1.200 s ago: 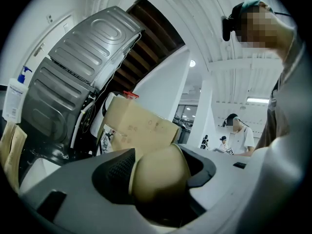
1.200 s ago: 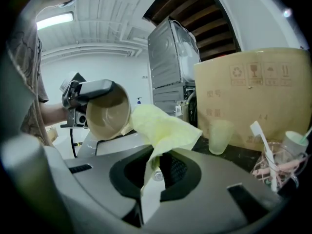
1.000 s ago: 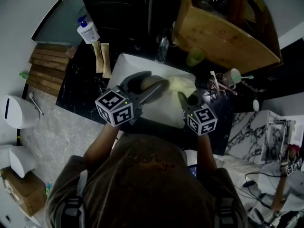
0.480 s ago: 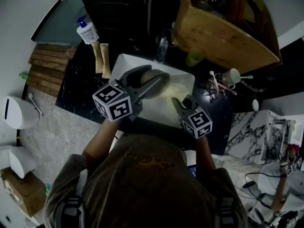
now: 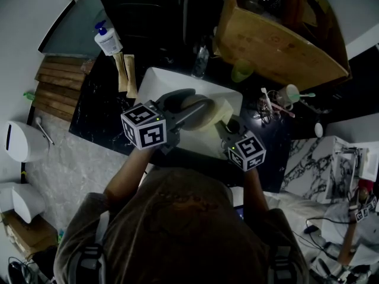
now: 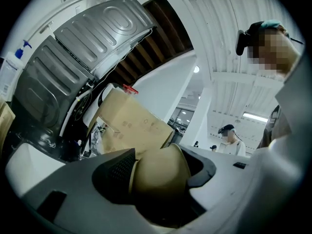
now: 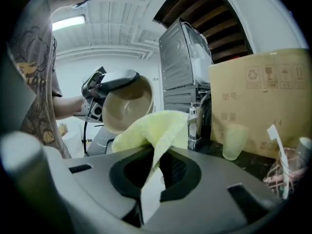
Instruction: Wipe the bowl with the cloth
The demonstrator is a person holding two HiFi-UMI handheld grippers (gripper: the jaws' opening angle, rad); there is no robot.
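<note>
The white rectangular sink (image 5: 153, 78) lies at frame centre, set in the dark stone surface (image 5: 98, 108). Above the sink, the left tongs (image 5: 197, 101) clasp the tan round bowl (image 5: 190, 104). Just right of the bowl, the right tongs (image 5: 226, 125) pinch the pale yellow cloth (image 5: 218, 112). The white pump bottle (image 5: 107, 39) stands at upper left and the large cardboard box (image 5: 278, 49) at upper right. The green plastic cup (image 5: 241, 71) sits just below the box.

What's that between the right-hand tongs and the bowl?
The yellow cloth, pinched in the right tongs, bunches up toward the bowl; the right gripper view shows it.
</note>
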